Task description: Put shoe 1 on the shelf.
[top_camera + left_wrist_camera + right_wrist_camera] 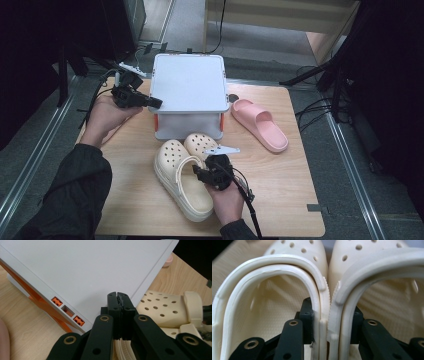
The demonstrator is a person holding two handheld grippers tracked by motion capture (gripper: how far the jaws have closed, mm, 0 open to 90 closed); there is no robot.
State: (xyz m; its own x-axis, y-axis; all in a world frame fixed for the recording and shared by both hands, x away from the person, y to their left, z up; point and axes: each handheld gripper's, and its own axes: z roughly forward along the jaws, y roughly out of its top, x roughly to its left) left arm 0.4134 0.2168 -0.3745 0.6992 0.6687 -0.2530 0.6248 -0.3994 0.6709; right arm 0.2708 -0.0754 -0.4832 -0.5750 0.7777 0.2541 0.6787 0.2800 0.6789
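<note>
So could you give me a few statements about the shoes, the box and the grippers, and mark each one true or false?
1. The right gripper has its jaws around the touching inner walls of both cream clogs. True.
2. The box has its lid off. False: the lid is on.
3. The left gripper is shut at the lid's edge. True.
4. The pink slipper sits inside the box. False: it lies on the table, beside the box.

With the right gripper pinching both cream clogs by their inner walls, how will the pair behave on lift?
The cream clogs look like soft foam, so probably light. The walls between the right gripper jaws may flex and slip. Gripped near the heels, the toes will likely droop.
</note>
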